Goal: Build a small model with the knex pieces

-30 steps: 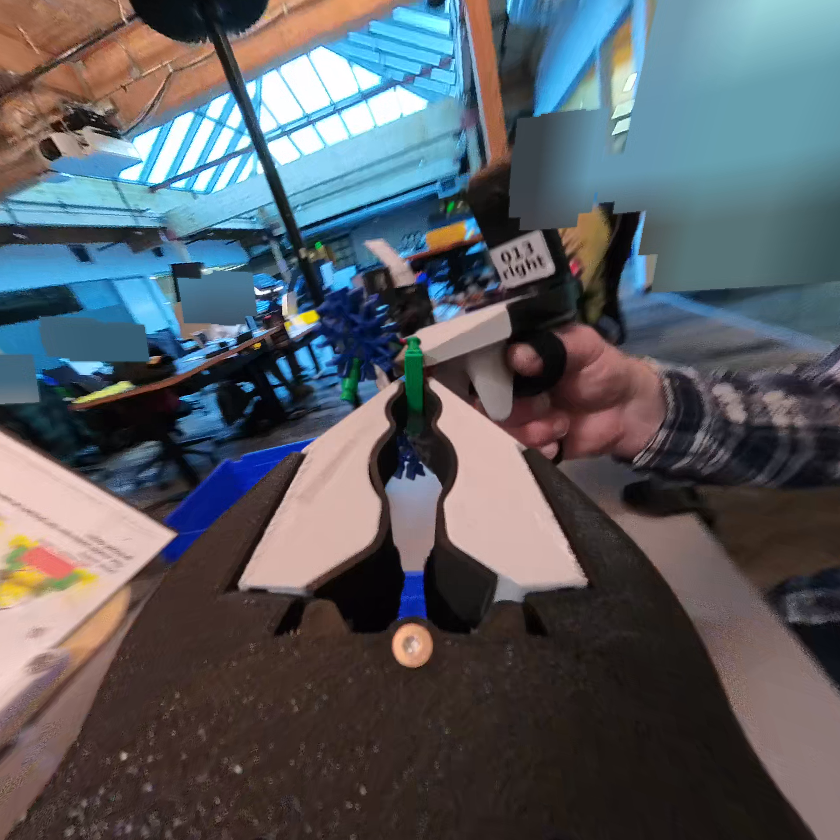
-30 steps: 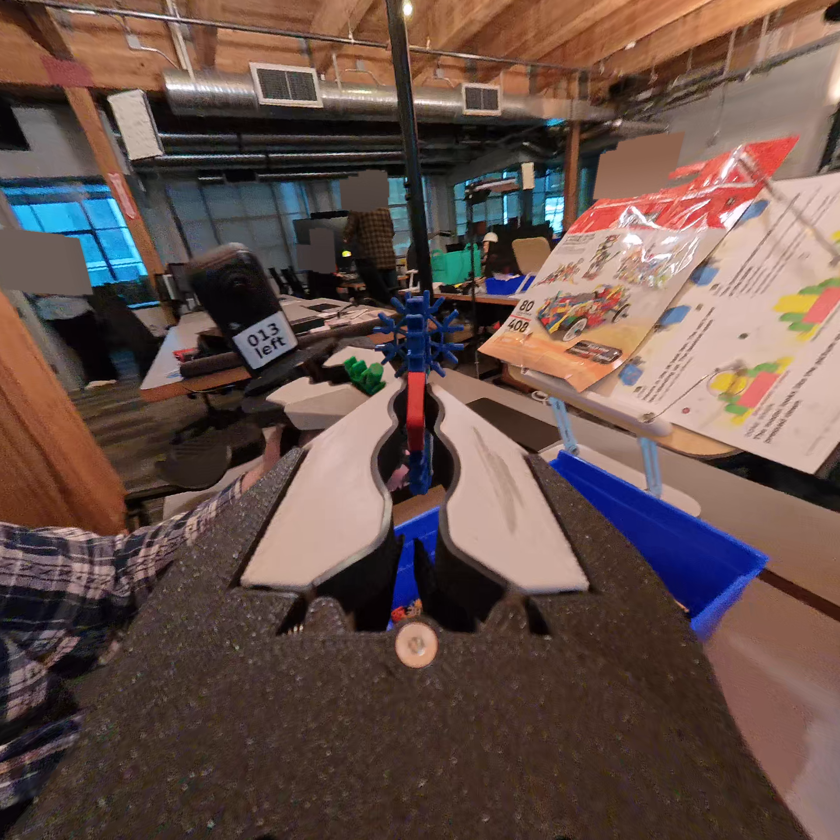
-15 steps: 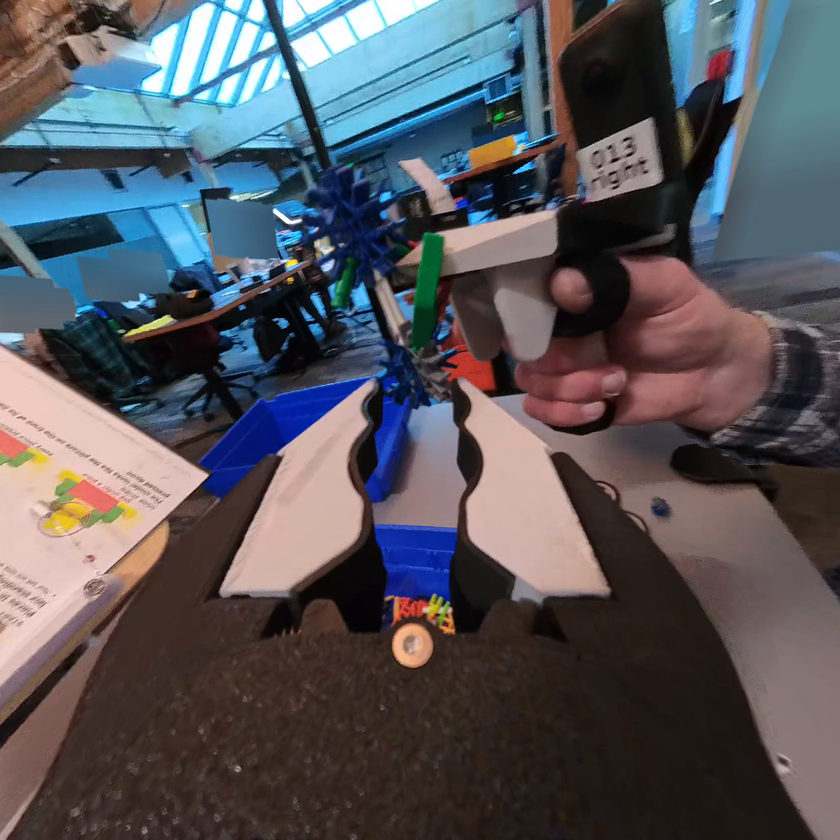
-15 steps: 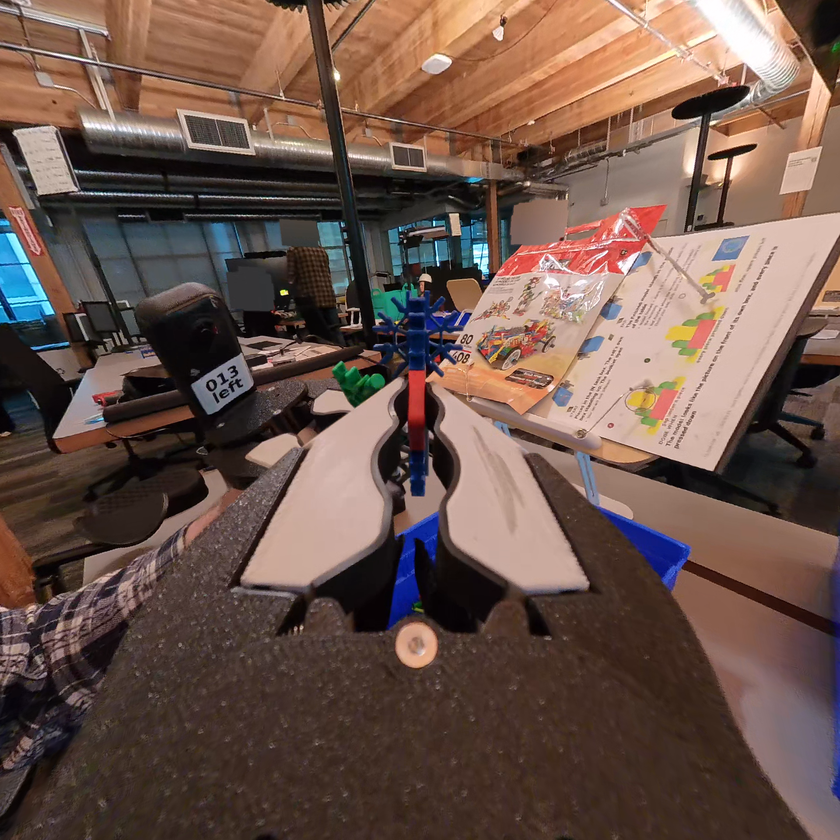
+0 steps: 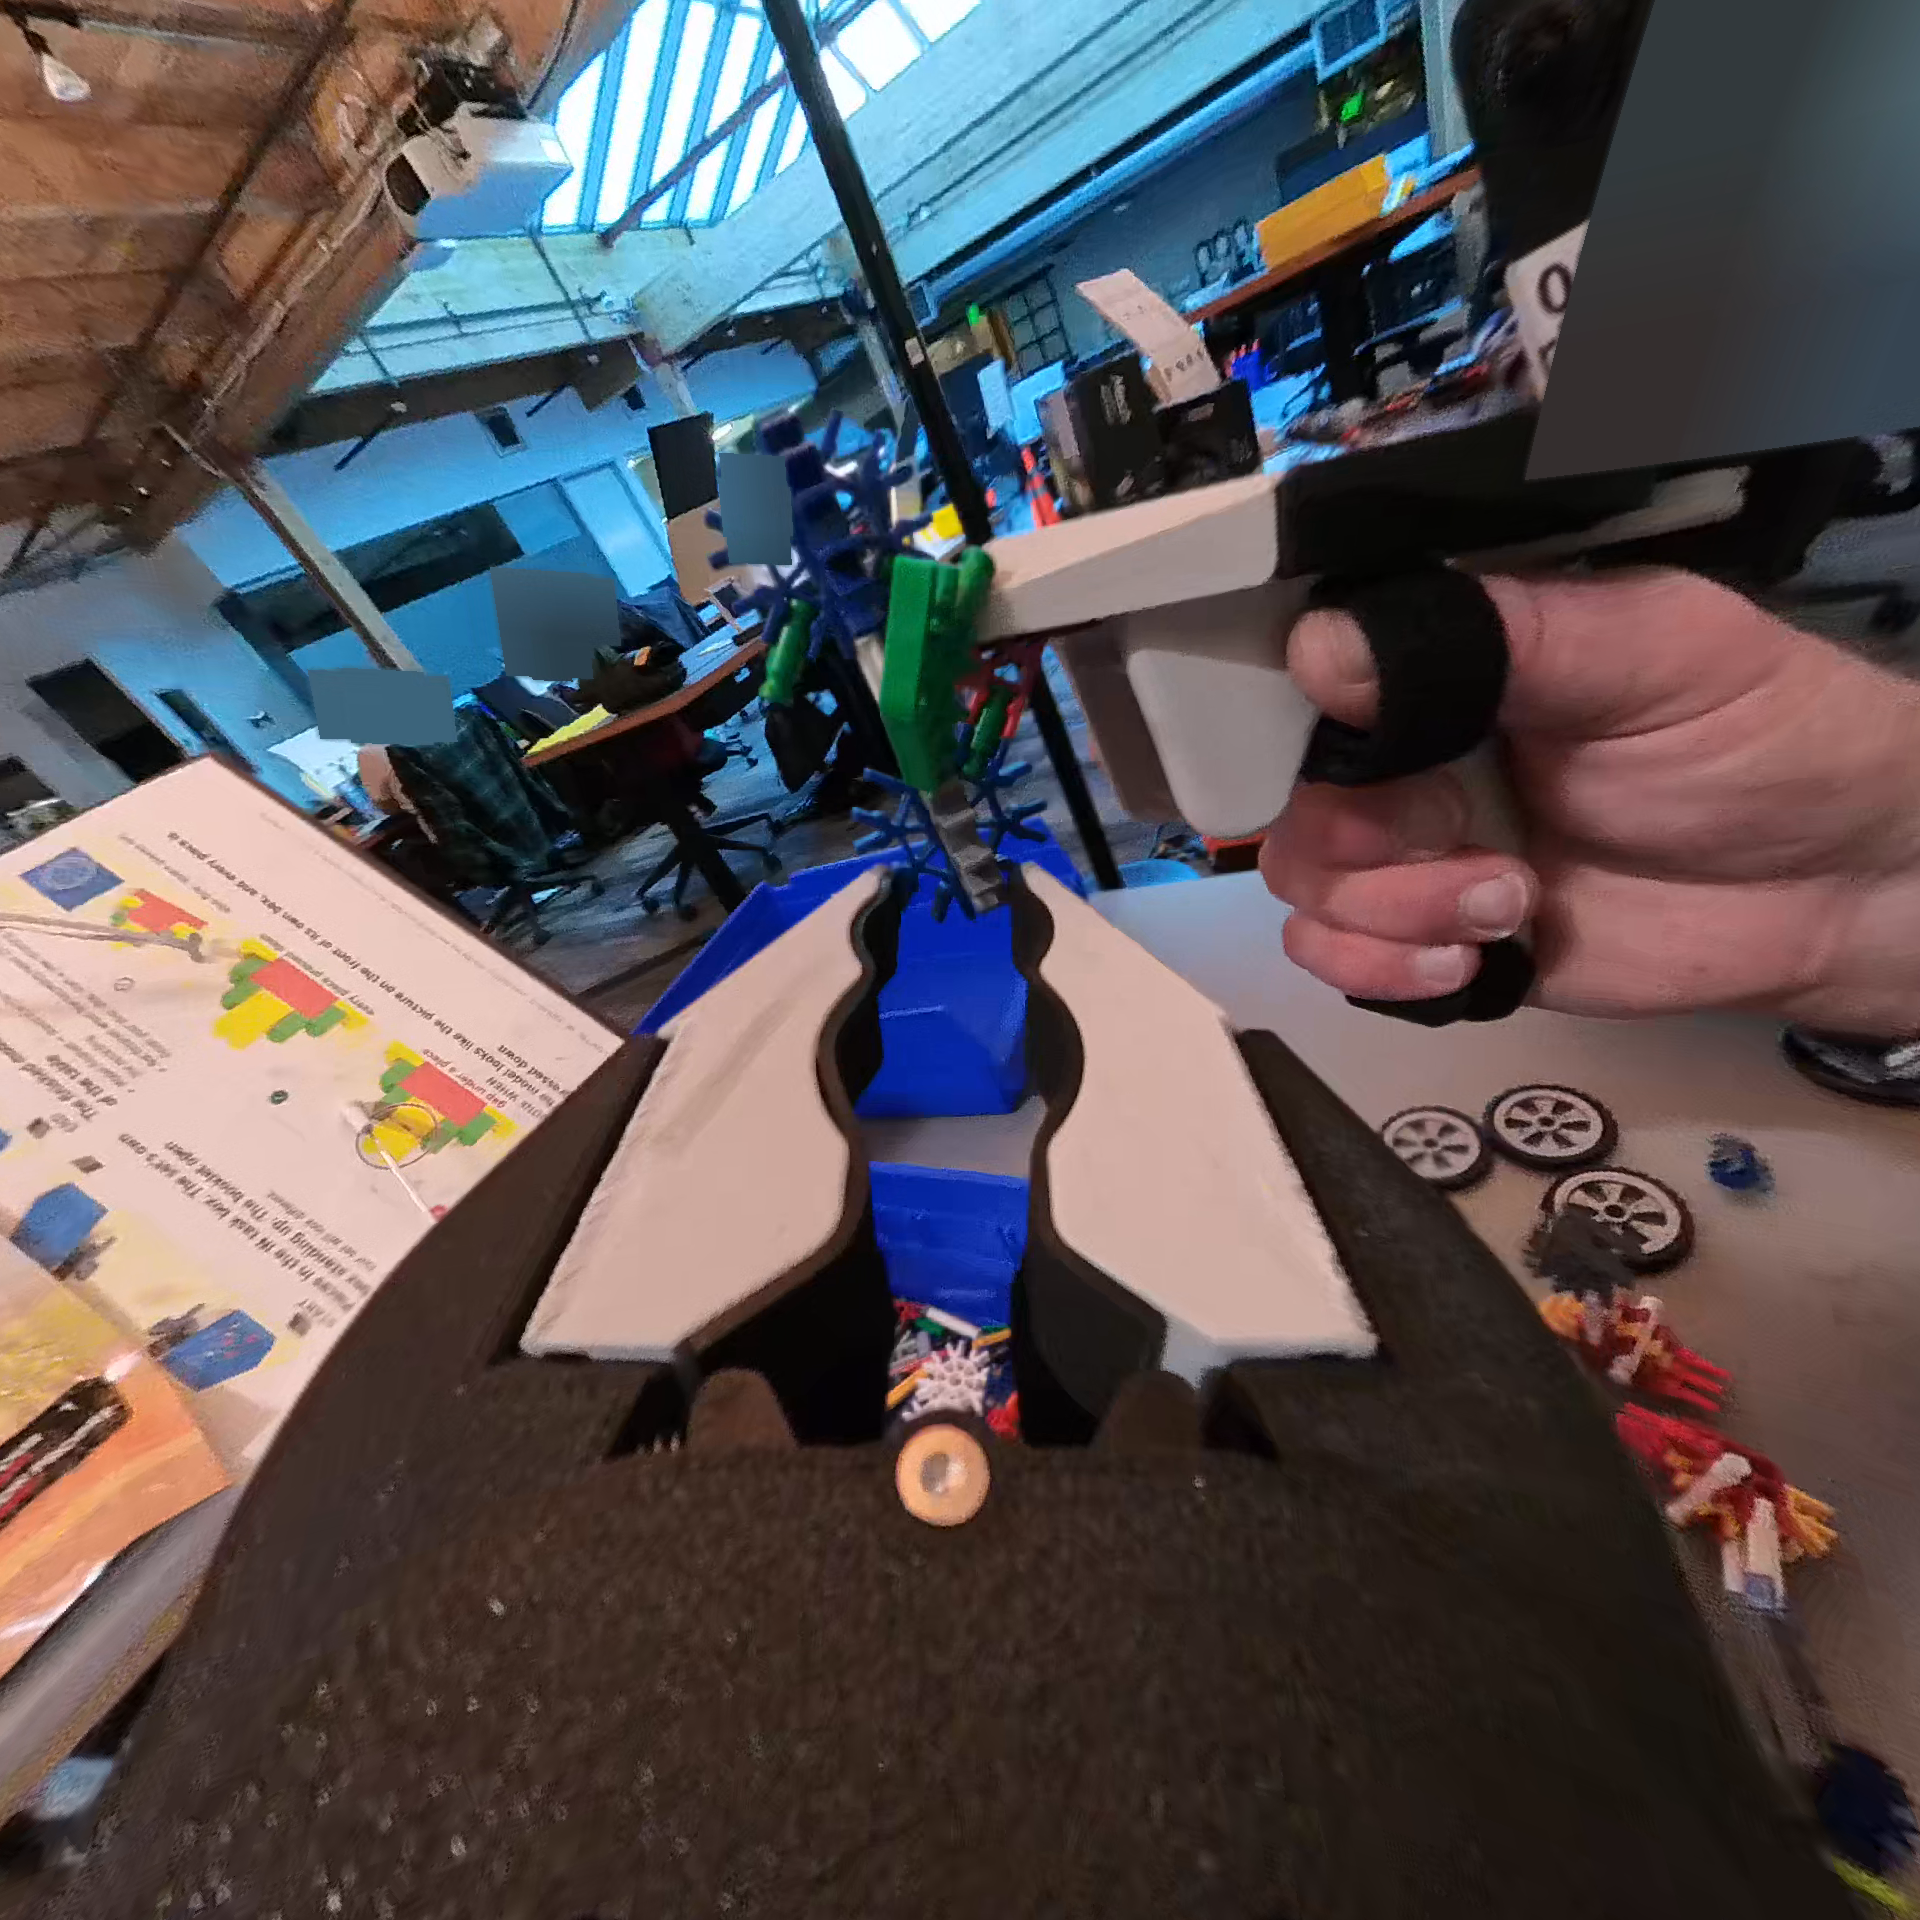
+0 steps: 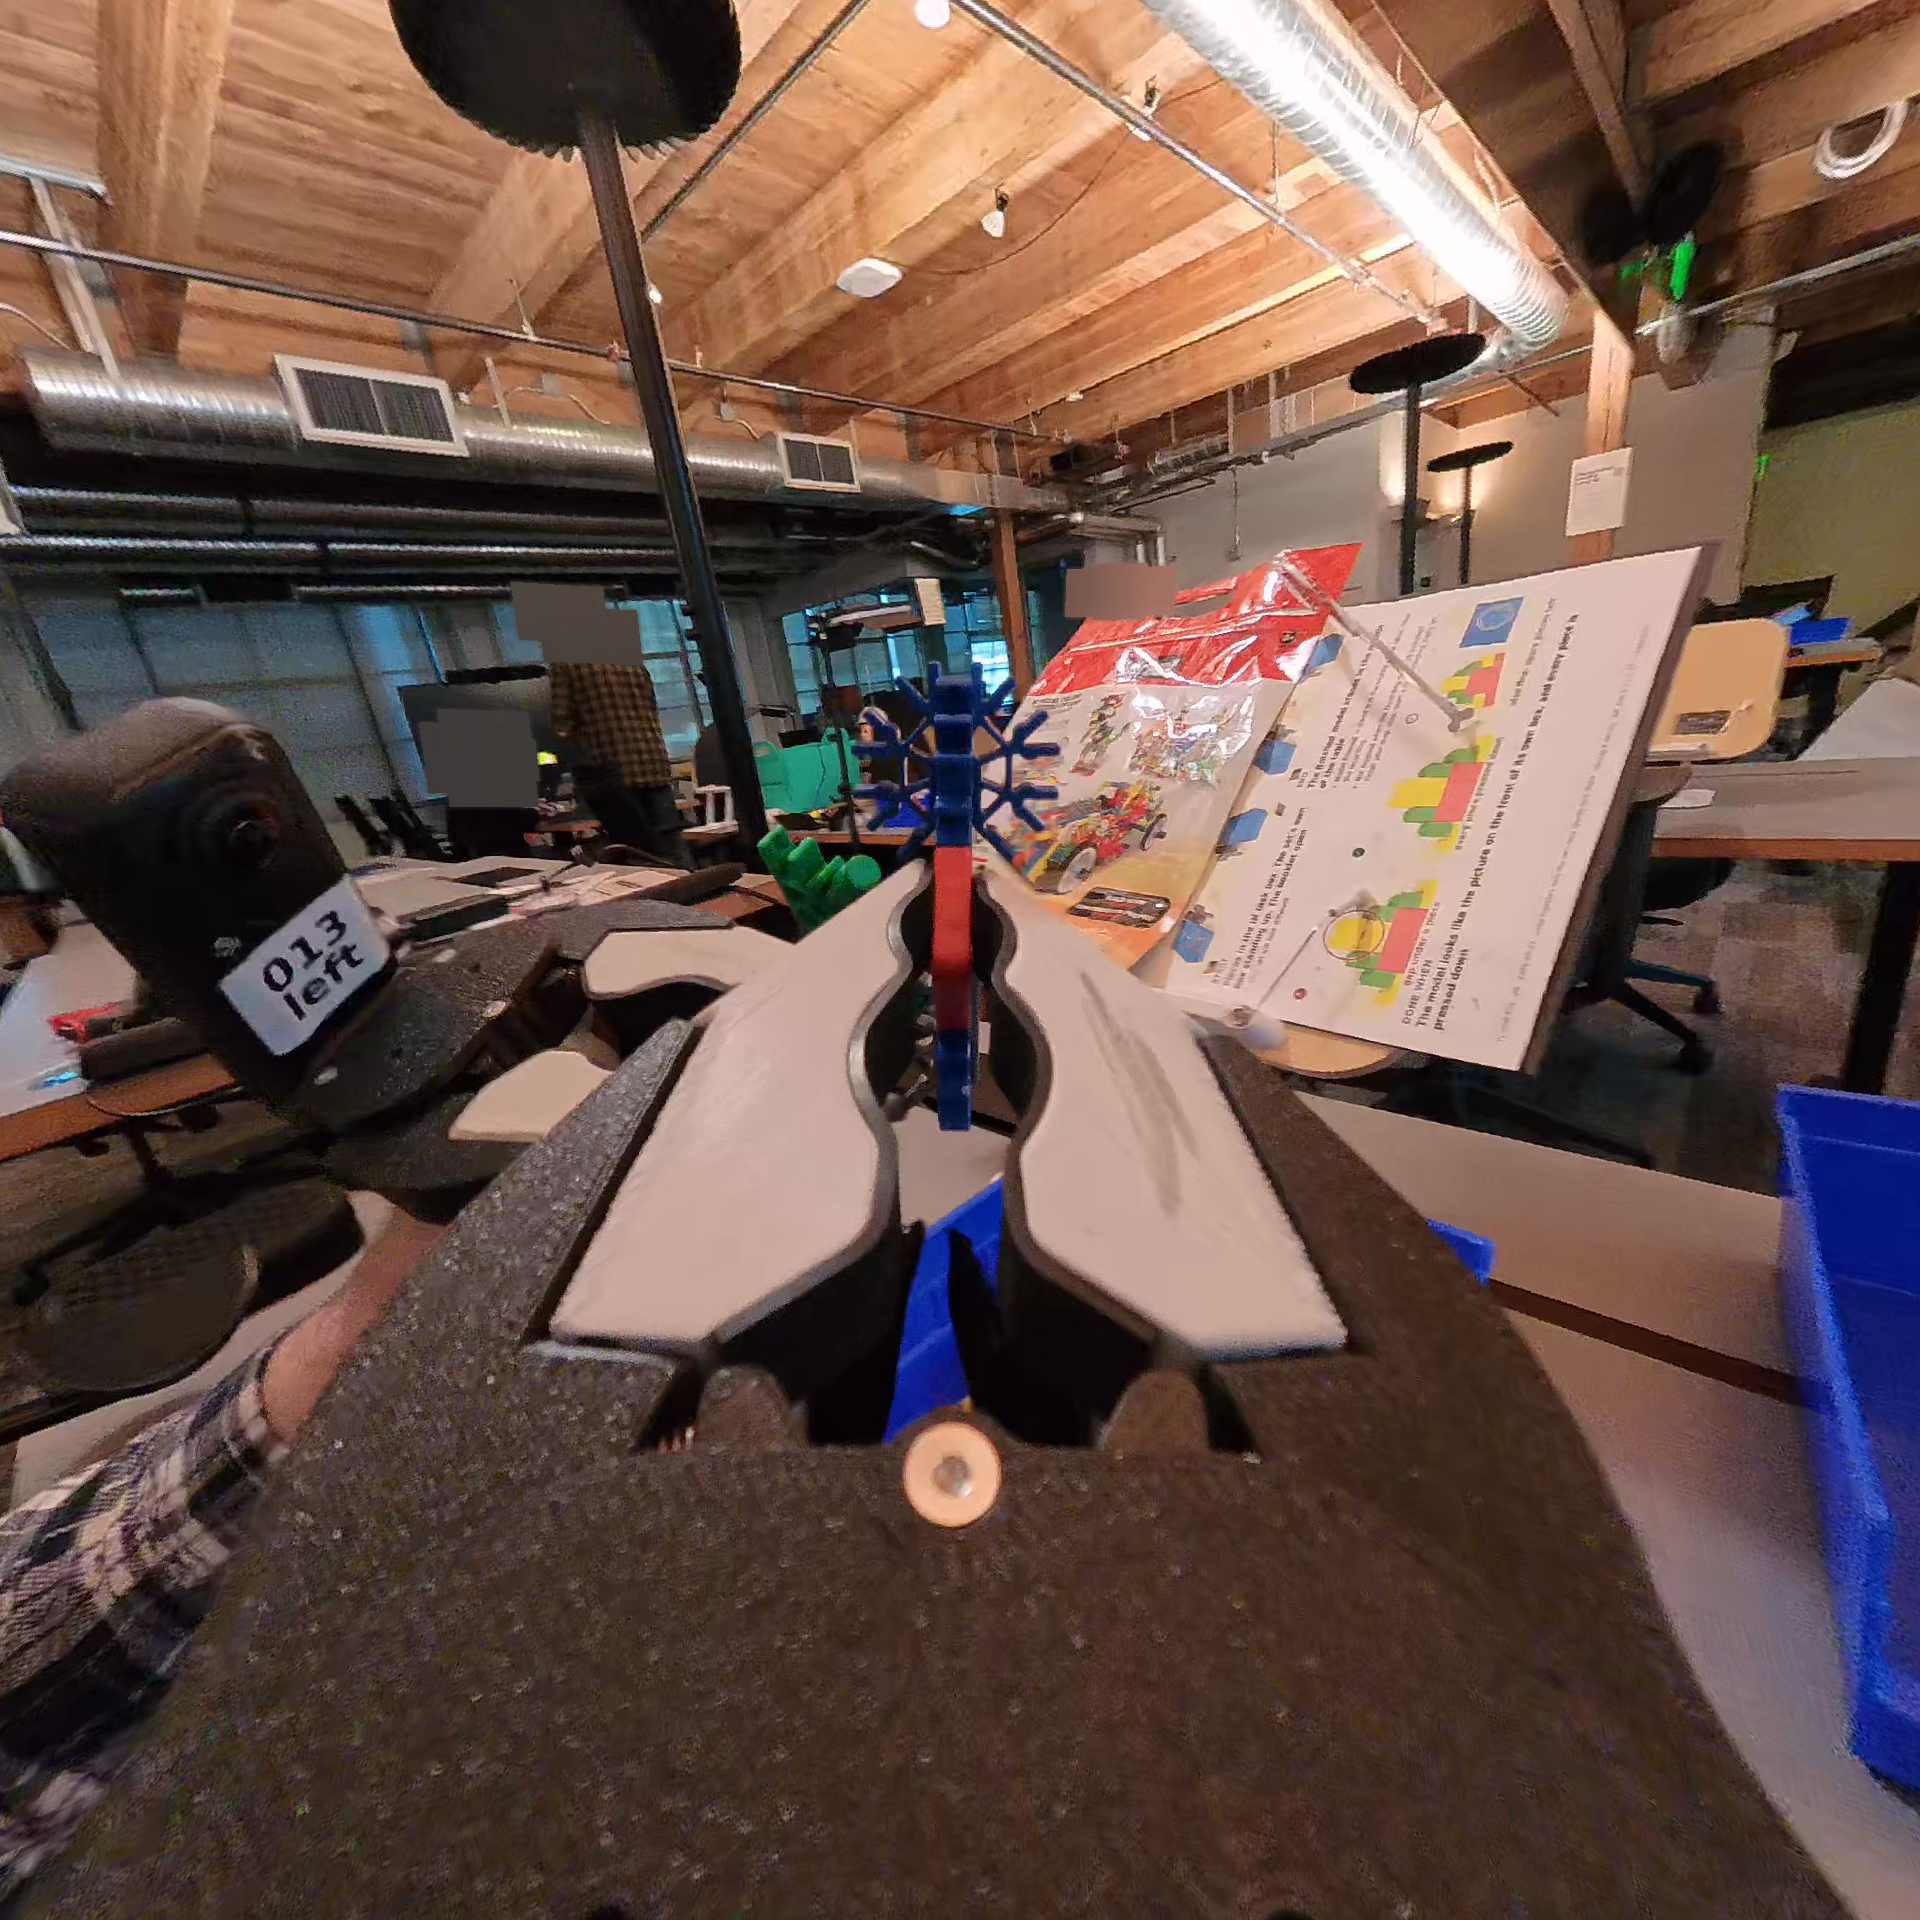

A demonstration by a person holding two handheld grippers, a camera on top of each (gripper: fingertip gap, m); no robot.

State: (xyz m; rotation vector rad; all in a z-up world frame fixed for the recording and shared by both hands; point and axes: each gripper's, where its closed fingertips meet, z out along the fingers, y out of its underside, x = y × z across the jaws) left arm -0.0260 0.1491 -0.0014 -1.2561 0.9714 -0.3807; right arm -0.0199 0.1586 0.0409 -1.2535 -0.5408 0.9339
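Observation:
My right gripper (image 6: pixel 951 873) is shut on a toy assembly of rods and connectors, clamping its red rod (image 6: pixel 951 925). A blue snowflake connector (image 6: pixel 951 758) sticks up past the fingertips and a green piece (image 6: pixel 816 862) juts out to the left. In the left wrist view, a hand holds the right gripper (image 5: pixel 987 592) at the upper right with the assembly hanging from it: green rod (image 5: pixel 920 665), blue connectors (image 5: pixel 821 540), grey connector (image 5: pixel 966 852) at the bottom. My left gripper (image 5: pixel 953 883) is open, its tips just below and either side of that grey connector.
Blue bins (image 5: pixel 945 1039) (image 6: pixel 1849 1351) stand on the grey table, one holding several mixed pieces (image 5: pixel 945 1351). An instruction board (image 5: pixel 260 1039) (image 6: pixel 1455 810) stands behind them. Wheels (image 5: pixel 1548 1127) and red-yellow parts (image 5: pixel 1662 1361) lie at the right. A black pole (image 6: pixel 665 468) rises beyond. Tip to tip, the grippers are about 4 centimeters apart.
My left gripper was shut on the green rod; it has opened and dropped back below the assembly. My right gripper has kept its hold and risen.

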